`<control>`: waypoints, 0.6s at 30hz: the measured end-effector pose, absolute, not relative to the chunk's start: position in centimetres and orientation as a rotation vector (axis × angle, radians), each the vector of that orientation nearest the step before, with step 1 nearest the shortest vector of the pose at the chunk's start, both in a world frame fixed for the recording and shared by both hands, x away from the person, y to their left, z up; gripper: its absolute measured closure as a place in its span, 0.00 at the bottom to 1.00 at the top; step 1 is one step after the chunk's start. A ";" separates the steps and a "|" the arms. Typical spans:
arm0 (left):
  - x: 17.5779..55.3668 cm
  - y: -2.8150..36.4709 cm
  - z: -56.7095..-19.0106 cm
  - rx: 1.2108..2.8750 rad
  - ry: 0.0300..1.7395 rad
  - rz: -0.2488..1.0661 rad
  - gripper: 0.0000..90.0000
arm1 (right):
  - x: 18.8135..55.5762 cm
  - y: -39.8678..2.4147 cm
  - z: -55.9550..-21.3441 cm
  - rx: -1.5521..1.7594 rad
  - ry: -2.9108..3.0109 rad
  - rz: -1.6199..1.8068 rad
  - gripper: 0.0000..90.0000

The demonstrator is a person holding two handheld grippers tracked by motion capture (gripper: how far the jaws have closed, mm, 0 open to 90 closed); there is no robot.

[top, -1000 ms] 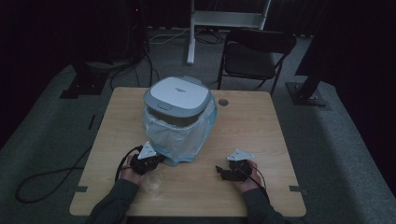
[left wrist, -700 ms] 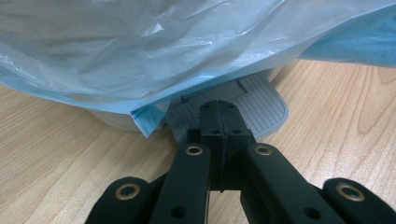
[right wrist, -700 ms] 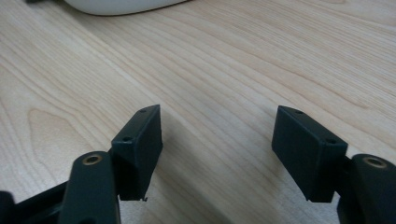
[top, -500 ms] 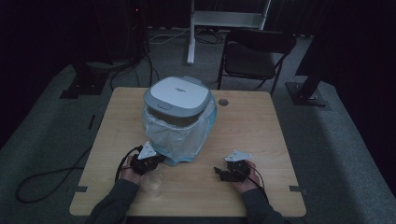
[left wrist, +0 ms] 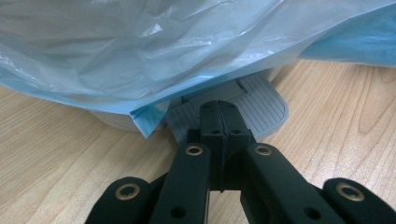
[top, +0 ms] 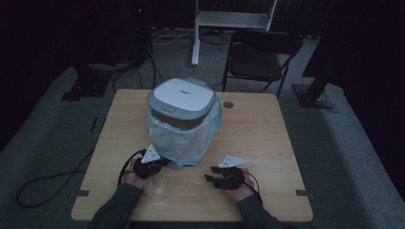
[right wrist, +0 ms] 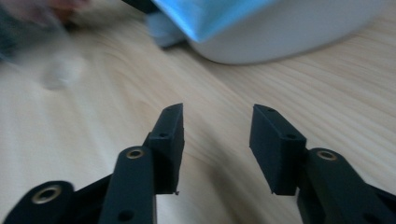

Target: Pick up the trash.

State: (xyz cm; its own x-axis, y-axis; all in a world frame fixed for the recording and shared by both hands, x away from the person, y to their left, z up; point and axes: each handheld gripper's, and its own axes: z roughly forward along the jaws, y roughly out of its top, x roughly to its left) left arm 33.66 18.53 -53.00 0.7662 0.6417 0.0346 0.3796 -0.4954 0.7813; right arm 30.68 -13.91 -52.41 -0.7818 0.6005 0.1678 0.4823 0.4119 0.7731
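A grey lidded pedal bin (top: 181,98), lined with a bluish plastic bag (top: 184,138), stands mid-table. My left gripper (top: 160,164) is shut at the bin's foot. In the left gripper view its closed tips (left wrist: 223,109) rest on the ribbed grey pedal (left wrist: 264,105), under the hanging bag (left wrist: 140,56). A clear cup (top: 156,187) stands by the left hand. My right gripper (top: 210,179) points left over bare wood. Its jaws (right wrist: 217,116) stand apart with nothing between them and have just been closing. The cup (right wrist: 60,70) is a blur far ahead of them.
The wooden table (top: 267,138) has free room at the right and behind the bin; a round cable hole (top: 229,104) sits near its back edge. Behind the table stand a dark chair (top: 260,59) and a stand's post (top: 196,33). A cable (top: 52,179) trails to the floor at the left.
My right gripper has moved left across the table towards the cup, and its jaws have narrowed. The left gripper, the bin and the cup have stayed put.
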 end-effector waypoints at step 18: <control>33.7 18.5 -53.0 2.153 0.751 0.415 1.00 | 30.0 -8.1 -48.9 0.759 2.576 1.502 0.60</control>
